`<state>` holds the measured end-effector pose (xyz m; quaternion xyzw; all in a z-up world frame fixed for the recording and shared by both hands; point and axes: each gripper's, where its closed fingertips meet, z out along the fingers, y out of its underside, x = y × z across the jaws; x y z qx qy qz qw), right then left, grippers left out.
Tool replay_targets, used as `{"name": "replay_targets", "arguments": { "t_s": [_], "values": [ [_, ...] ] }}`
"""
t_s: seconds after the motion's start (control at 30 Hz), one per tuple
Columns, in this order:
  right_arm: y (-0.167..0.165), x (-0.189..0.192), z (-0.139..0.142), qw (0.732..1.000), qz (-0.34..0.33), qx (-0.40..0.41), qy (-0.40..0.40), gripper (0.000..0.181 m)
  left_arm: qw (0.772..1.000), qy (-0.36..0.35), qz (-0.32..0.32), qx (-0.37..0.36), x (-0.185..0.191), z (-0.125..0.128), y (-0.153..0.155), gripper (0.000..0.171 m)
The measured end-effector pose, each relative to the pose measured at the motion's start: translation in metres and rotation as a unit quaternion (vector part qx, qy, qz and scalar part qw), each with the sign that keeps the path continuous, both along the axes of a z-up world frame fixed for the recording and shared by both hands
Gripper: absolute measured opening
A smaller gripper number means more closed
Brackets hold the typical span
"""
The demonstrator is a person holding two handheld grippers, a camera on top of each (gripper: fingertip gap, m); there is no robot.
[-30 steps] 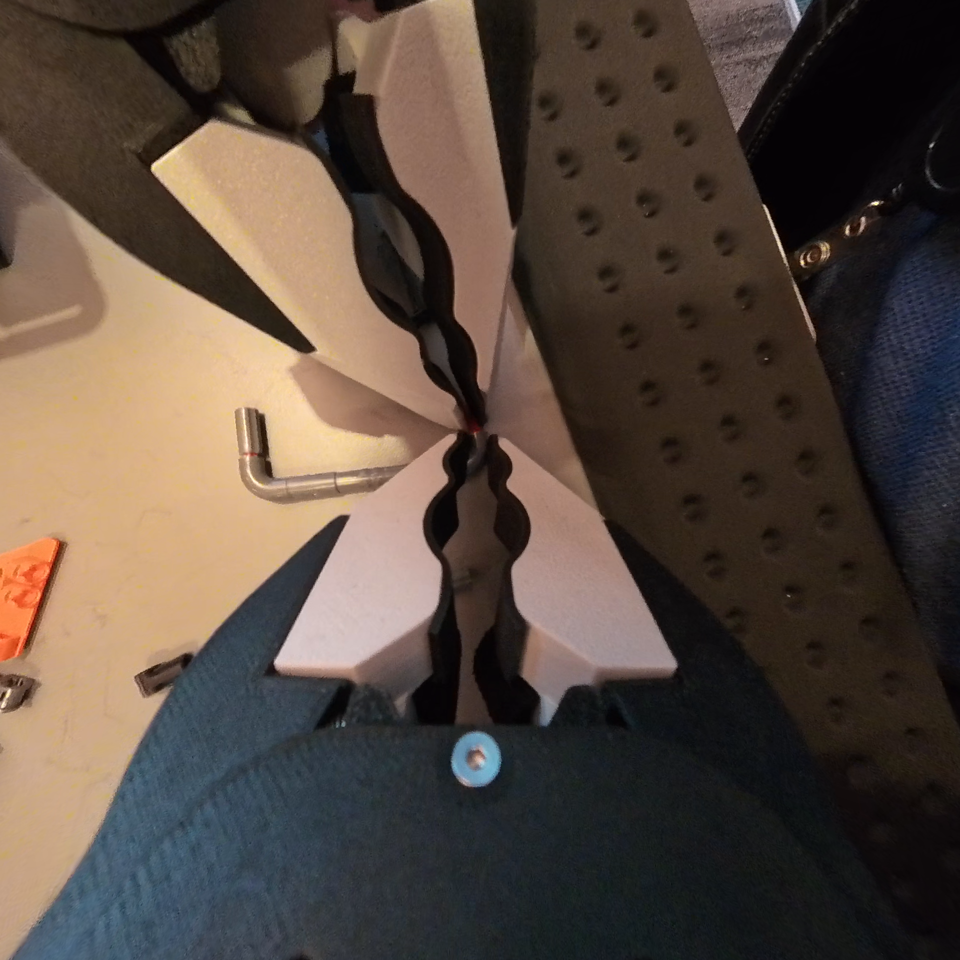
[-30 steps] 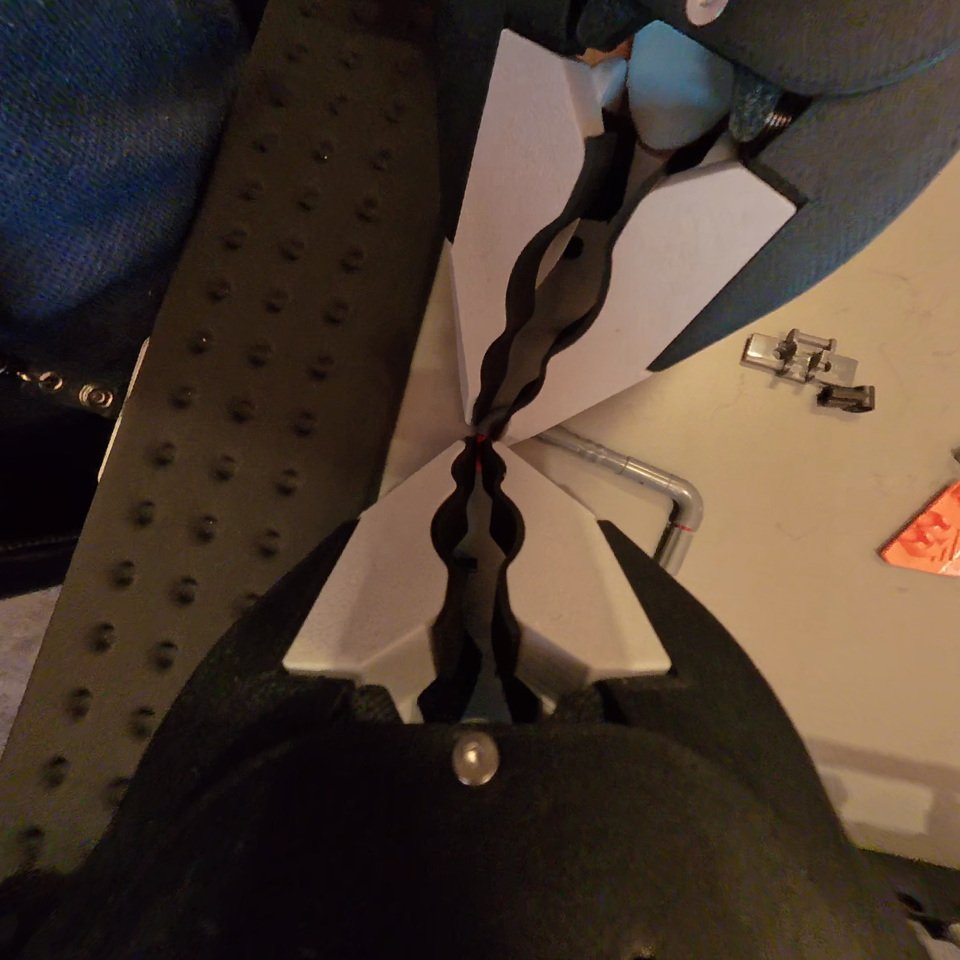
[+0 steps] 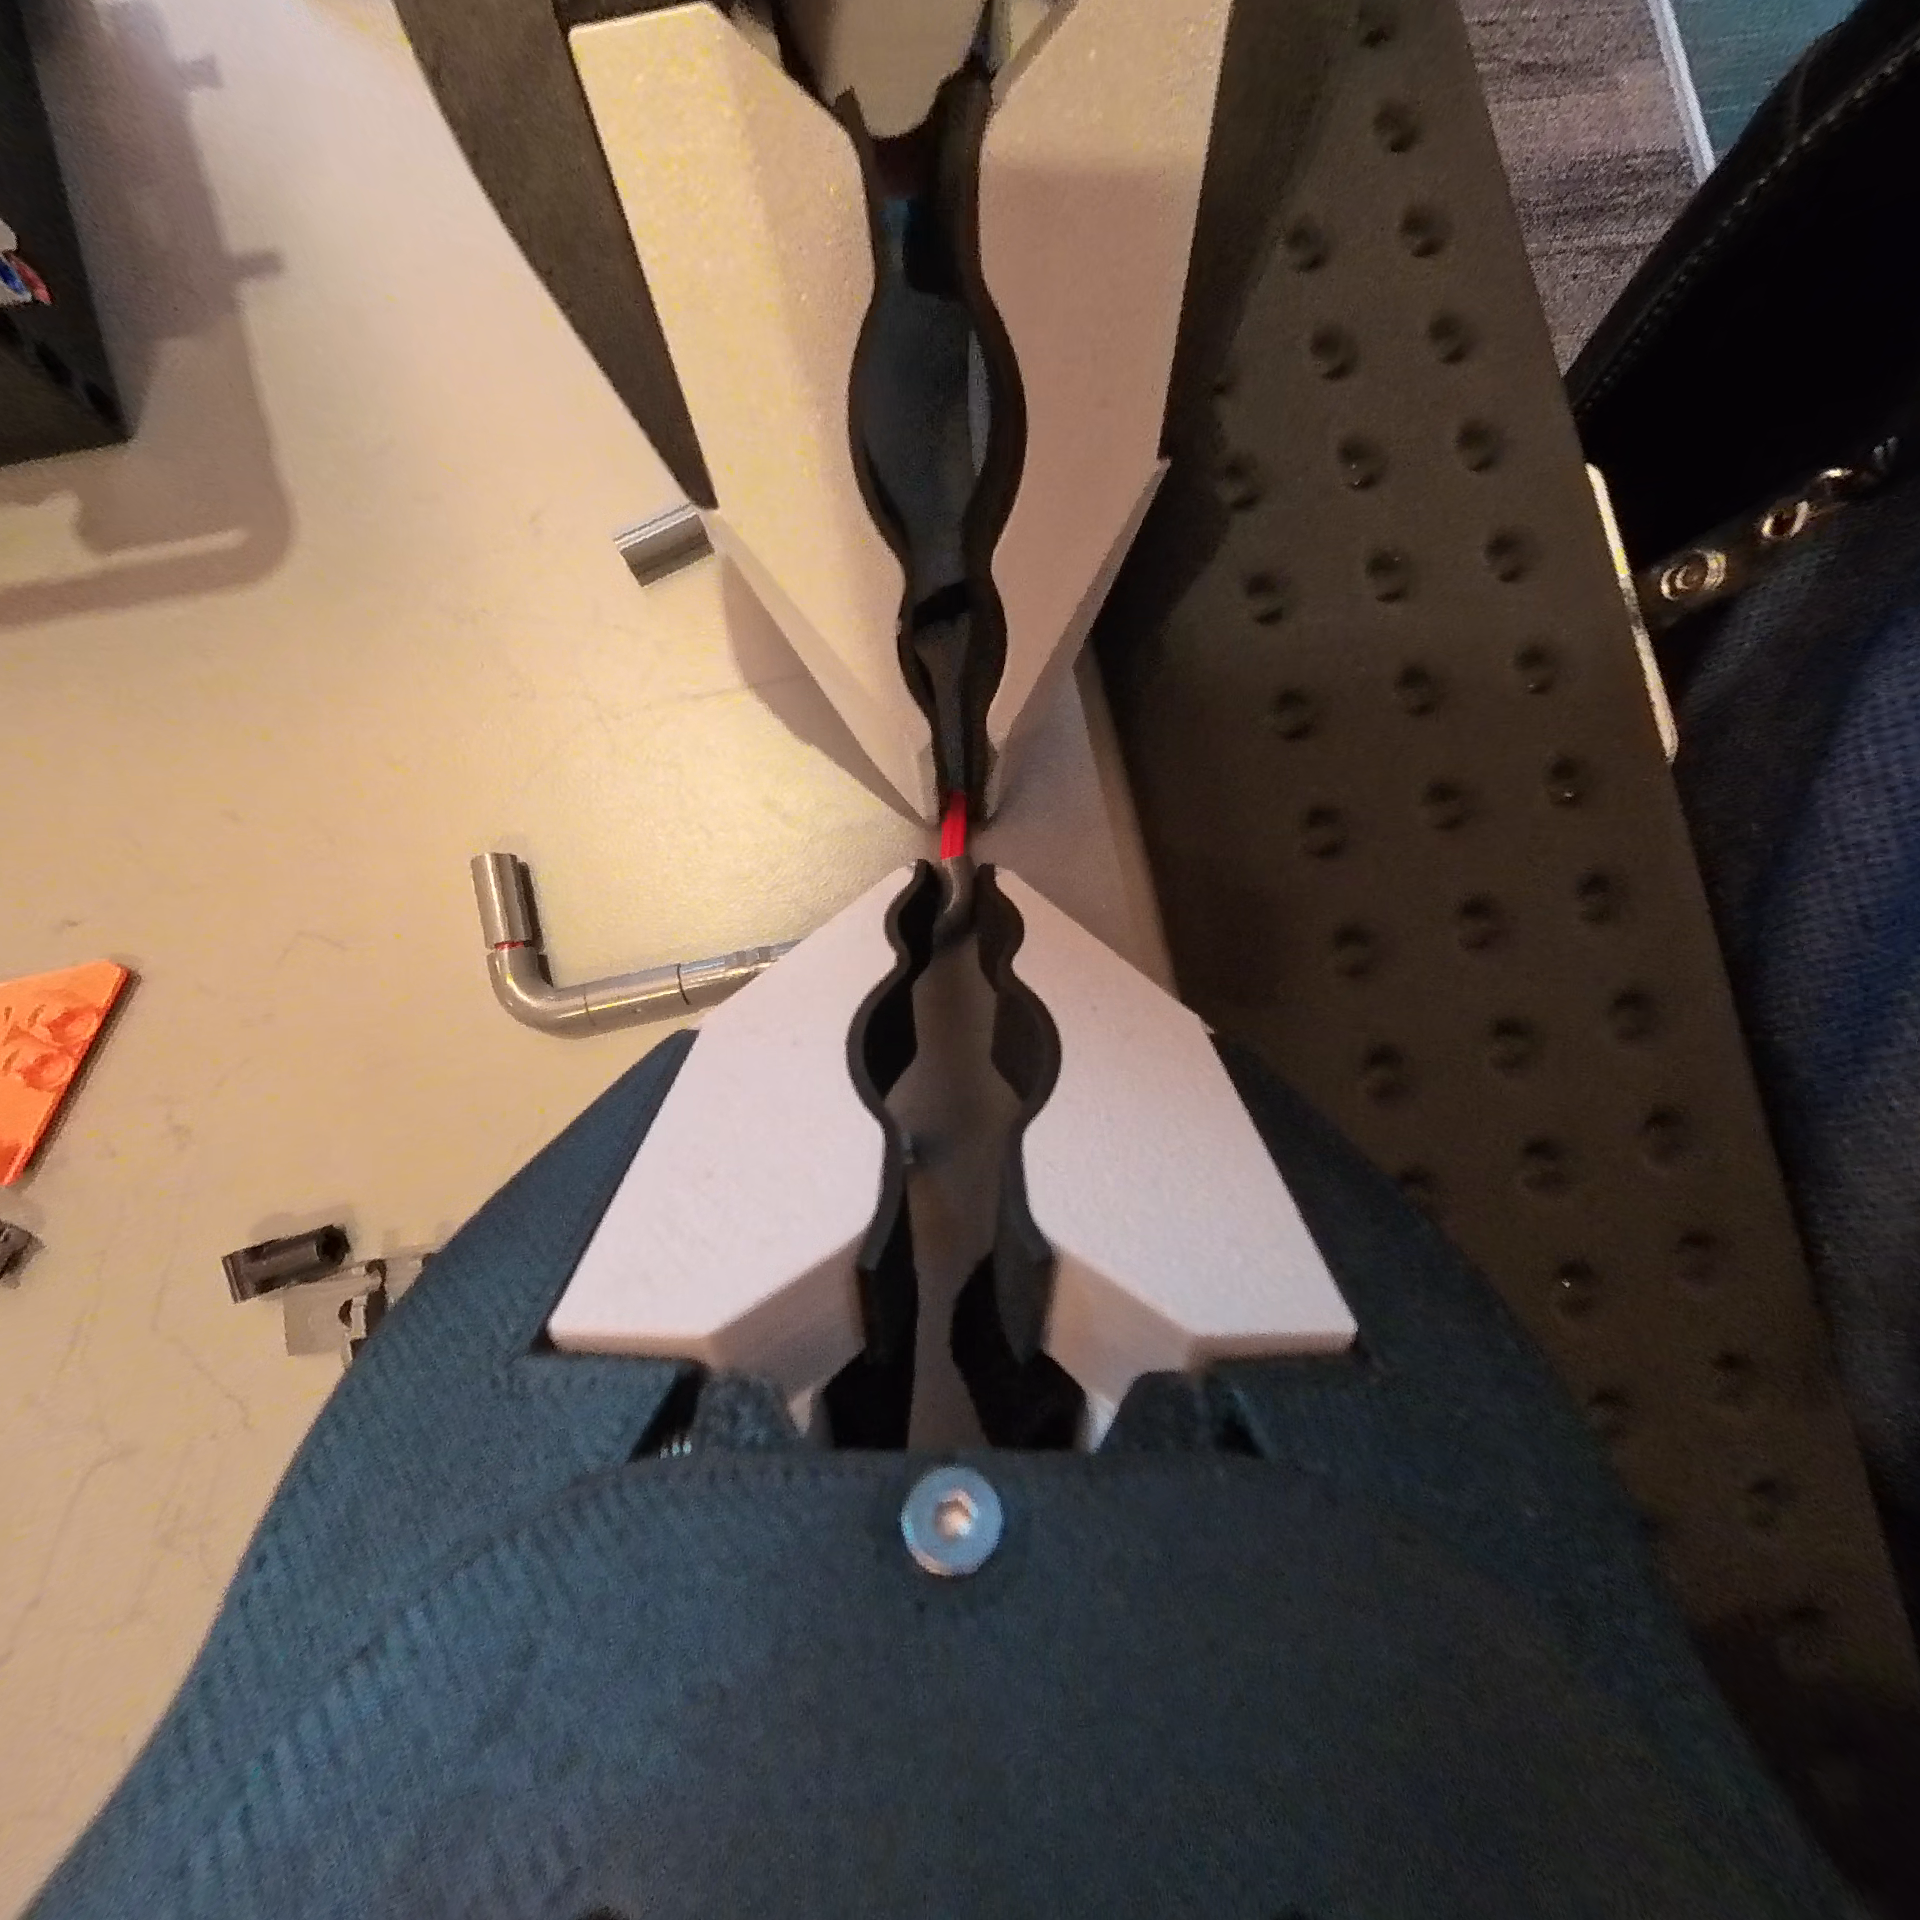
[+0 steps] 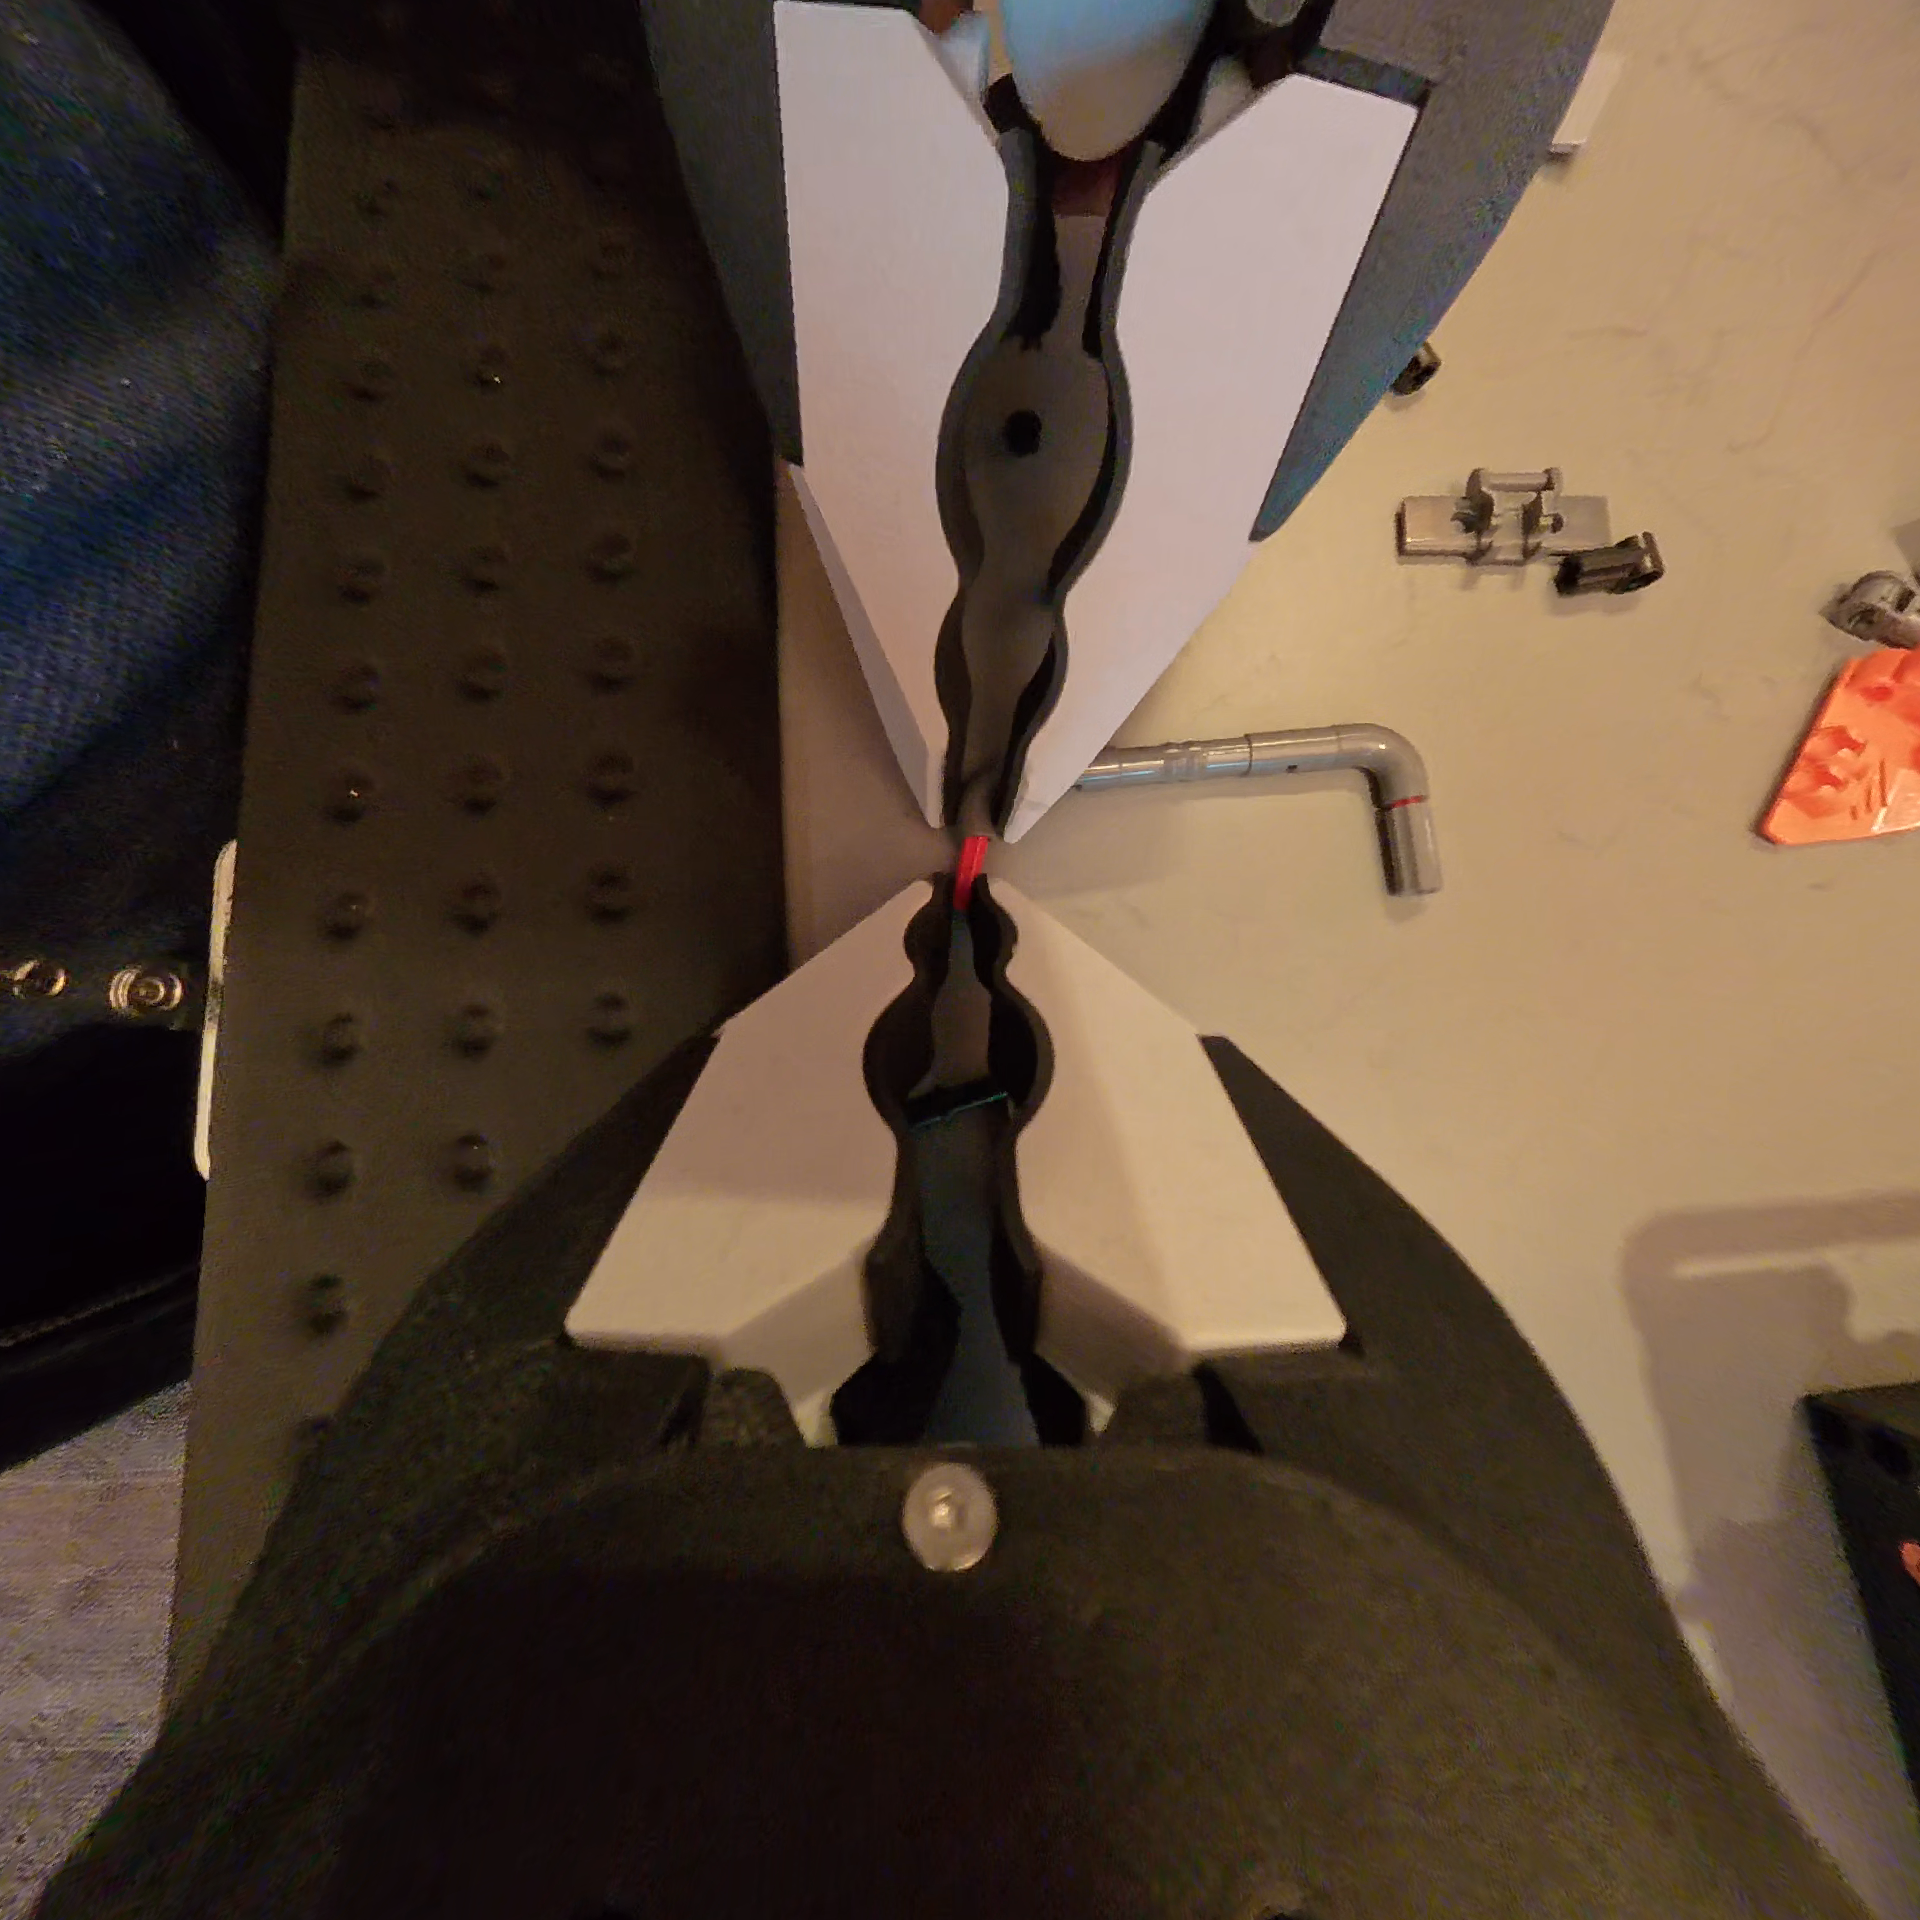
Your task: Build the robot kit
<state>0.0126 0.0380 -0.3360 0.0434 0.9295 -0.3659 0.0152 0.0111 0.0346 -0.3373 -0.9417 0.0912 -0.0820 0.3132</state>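
Tongs face tongs, tip to tip, over a pale worktop (image 3: 260, 727). Furthest left in the left wrist view lies an orange plate (image 3: 52, 1060), then small grey clips (image 3: 312, 1278), then a grey elbow pipe (image 3: 582, 987) flat on the worktop, its long leg running under the left tongs (image 3: 951, 883). These are narrow, pinched on one end of a small red-banded piece (image 3: 952, 836). The right tongs (image 3: 956, 800) come down from the top of that view, equally narrow, pinching the other end. The piece's long axis runs straight along the line from one pair of tongs to the other, so both are equally near and neither stands off it. Only its red middle shows in the slight gap between the tips. Right of the tongs stands a dark perforated panel (image 3: 1455, 831) at the worktop edge, and beyond it a person's blue clothing (image 3: 1808, 935). A short grey tube (image 3: 665, 540) lies apart, near the right tongs
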Motion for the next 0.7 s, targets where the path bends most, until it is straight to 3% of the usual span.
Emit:
{"name": "replay_targets", "arguments": {
  "t_s": [0.43, 0.7],
  "values": [
    [-0.0019, -0.0009, -0.0005, 0.993, 0.109, 0.028, 0.032, 0.000, 0.999, -0.036, -0.022, -0.014, 0.0007, 0.0001, -0.0002, 0.006],
    [-0.0036, -0.0012, -0.0004, 0.996, 0.085, 0.015, 0.013, 0.000, 0.999, -0.043, -0.006, -0.011, 0.0011, 0.0003, 0.0010, 0.005]
  ]
}}
